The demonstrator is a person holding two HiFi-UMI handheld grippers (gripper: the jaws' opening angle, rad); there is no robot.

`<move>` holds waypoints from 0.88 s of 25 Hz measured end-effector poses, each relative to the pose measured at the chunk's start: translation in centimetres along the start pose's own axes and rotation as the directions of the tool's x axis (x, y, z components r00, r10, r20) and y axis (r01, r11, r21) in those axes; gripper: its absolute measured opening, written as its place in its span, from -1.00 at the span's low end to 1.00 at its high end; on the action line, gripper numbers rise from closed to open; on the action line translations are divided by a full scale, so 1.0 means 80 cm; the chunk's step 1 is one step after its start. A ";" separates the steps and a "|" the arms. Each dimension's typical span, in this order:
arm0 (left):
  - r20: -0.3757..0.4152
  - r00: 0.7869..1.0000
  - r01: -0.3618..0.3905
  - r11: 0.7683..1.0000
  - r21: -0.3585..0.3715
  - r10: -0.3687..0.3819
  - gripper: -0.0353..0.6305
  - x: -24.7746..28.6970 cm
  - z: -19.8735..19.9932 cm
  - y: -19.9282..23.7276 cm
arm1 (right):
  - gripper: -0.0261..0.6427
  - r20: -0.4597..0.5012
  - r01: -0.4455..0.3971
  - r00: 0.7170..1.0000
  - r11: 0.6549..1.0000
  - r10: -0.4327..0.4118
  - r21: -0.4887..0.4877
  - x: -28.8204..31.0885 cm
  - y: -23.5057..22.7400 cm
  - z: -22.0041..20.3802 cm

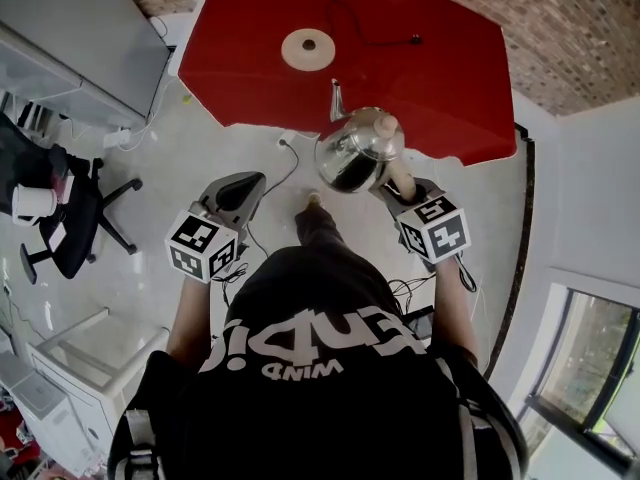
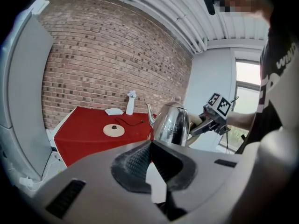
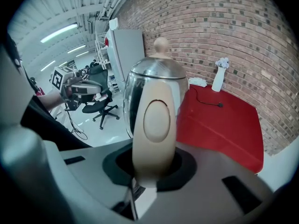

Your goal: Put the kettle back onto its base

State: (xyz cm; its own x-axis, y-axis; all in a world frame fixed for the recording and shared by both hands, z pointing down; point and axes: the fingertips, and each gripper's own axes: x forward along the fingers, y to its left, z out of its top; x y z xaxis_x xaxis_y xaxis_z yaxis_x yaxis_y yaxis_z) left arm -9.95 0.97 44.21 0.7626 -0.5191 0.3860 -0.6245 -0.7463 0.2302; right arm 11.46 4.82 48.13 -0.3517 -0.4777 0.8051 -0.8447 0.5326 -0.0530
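A shiny steel kettle with a beige knob and handle hangs in the air over the floor, just short of the red table. My right gripper is shut on its beige handle, spout pointing toward the table. The round beige base lies on the tablecloth, its black cord trailing right; it also shows in the left gripper view as the base. My left gripper is to the left of the kettle, shut with nothing between its pads.
A white vase and a folded white cloth sit at the table's far edge by the brick wall. A black office chair and white cabinets stand on the left. Cables lie on the floor near my feet.
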 end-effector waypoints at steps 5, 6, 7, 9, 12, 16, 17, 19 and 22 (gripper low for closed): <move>-0.005 1.000 -0.004 1.000 -0.005 0.004 -0.87 0.034 0.024 0.031 | -0.70 -0.008 -0.008 1.000 1.000 0.008 -0.005 0.018 -0.034 0.030; -0.007 1.000 -0.006 1.000 -0.007 0.006 -0.87 0.042 0.028 0.036 | -0.70 -0.009 -0.012 1.000 1.000 0.011 -0.008 0.021 -0.042 0.036; -0.008 1.000 -0.008 1.000 -0.008 0.008 -0.87 0.049 0.033 0.041 | -0.70 -0.010 -0.015 1.000 1.000 0.015 -0.012 0.024 -0.049 0.042; -0.010 1.000 -0.014 1.000 -0.011 0.013 -0.87 0.064 0.042 0.051 | -0.70 -0.013 -0.022 1.000 1.000 0.022 -0.021 0.031 -0.064 0.053; -0.008 1.000 -0.025 1.000 -0.017 0.025 -0.87 0.086 0.057 0.064 | -0.70 -0.017 -0.038 0.999 0.999 0.037 -0.033 0.039 -0.087 0.069; -0.001 0.999 -0.041 0.999 -0.018 0.041 -0.87 0.115 0.076 0.075 | -0.70 -0.016 -0.056 0.998 0.997 0.055 -0.055 0.050 -0.115 0.087; 0.001 0.999 -0.046 0.999 -0.017 0.046 -0.87 0.121 0.080 0.078 | -0.70 -0.015 -0.060 0.998 0.996 0.059 -0.060 0.053 -0.122 0.091; 0.004 0.998 -0.056 0.998 -0.017 0.056 -0.87 0.132 0.086 0.083 | -0.70 -0.014 -0.070 0.997 0.995 0.070 -0.070 0.057 -0.131 0.098; 0.007 0.997 -0.073 0.997 -0.025 0.073 -0.87 0.140 0.091 0.090 | -0.70 -0.017 -0.081 0.997 0.993 0.080 -0.086 0.061 -0.139 0.104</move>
State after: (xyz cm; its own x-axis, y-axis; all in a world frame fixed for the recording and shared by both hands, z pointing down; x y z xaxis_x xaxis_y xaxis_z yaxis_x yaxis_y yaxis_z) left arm -4.66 -13.23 43.68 0.7162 -0.5750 0.3955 -0.6822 -0.6962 0.2234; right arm 15.76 -9.26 47.73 -0.4111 -0.4218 0.8081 -0.7754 0.6279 -0.0668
